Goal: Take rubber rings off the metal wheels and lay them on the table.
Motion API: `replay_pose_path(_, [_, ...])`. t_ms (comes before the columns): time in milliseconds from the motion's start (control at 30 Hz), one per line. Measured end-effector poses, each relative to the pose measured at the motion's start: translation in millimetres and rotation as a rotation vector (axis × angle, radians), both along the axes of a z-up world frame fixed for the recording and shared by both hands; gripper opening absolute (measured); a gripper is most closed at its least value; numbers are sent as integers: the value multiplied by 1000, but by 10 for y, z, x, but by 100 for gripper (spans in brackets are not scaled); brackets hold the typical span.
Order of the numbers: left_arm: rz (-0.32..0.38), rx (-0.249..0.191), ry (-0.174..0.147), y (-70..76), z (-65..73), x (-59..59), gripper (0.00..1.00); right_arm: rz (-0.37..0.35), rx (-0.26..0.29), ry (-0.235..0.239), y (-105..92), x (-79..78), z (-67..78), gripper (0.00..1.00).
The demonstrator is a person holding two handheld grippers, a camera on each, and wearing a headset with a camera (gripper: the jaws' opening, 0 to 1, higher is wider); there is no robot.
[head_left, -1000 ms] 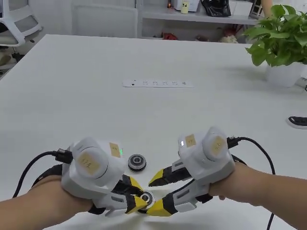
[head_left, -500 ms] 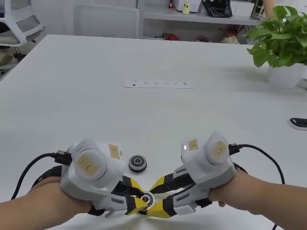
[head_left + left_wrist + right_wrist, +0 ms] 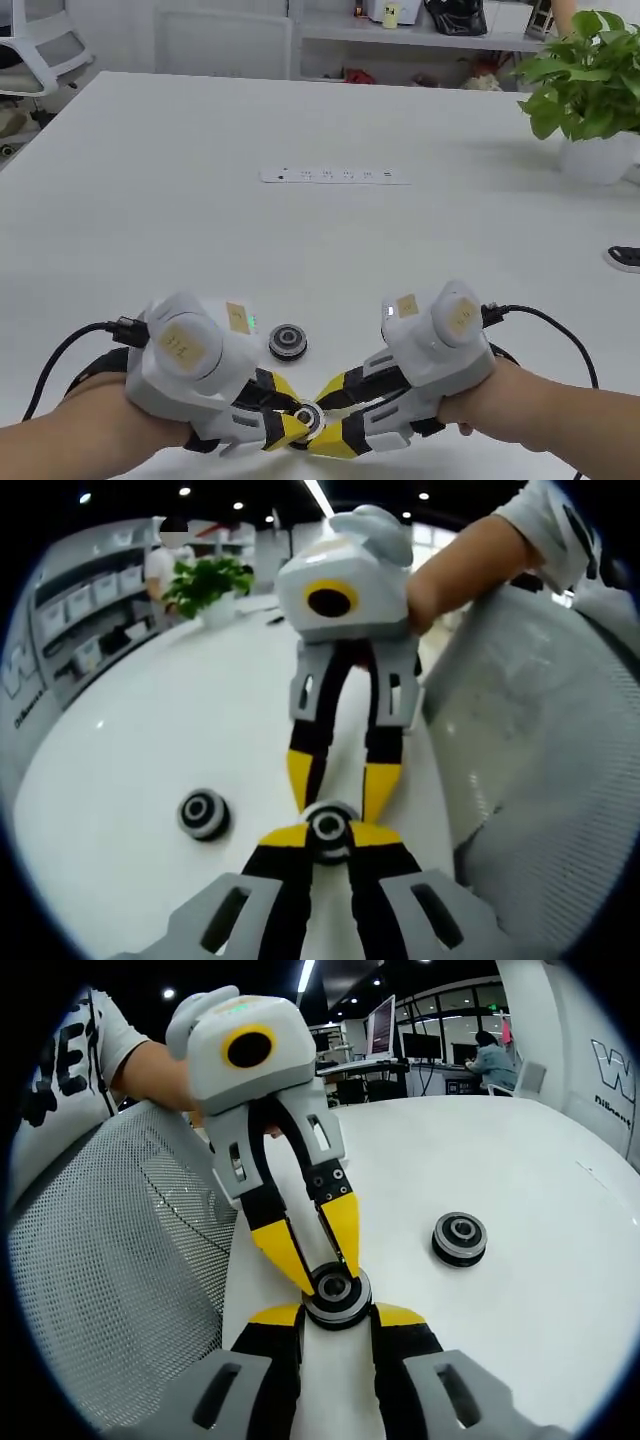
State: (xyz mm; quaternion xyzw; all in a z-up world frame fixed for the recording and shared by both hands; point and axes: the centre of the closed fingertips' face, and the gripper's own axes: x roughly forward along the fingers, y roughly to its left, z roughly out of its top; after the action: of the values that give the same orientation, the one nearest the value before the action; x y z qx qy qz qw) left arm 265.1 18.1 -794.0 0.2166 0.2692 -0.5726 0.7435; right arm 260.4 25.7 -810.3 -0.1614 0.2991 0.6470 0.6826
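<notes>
You are in an open-plan office. A large white table (image 3: 200, 150) carries a power strip (image 3: 334, 176) at 12 o'clock and a potted plant (image 3: 585, 80) at 2 o'clock. A swivel chair (image 3: 30, 60) stands at 10 o'clock, with shelving (image 3: 420, 30) beyond. The right gripper view shows computer monitors (image 3: 381, 1025).

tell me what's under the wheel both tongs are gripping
White table lies under the wheel. The left tongs and right tongs pinch it; their tips hide whether it touches the table.
</notes>
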Motion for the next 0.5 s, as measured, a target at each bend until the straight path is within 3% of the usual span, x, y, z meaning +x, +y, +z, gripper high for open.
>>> replay_pose_path(500, [-7, 2, -11, 3, -2, -1, 13, 0, -8, 6, -66, -6, -5, 18])
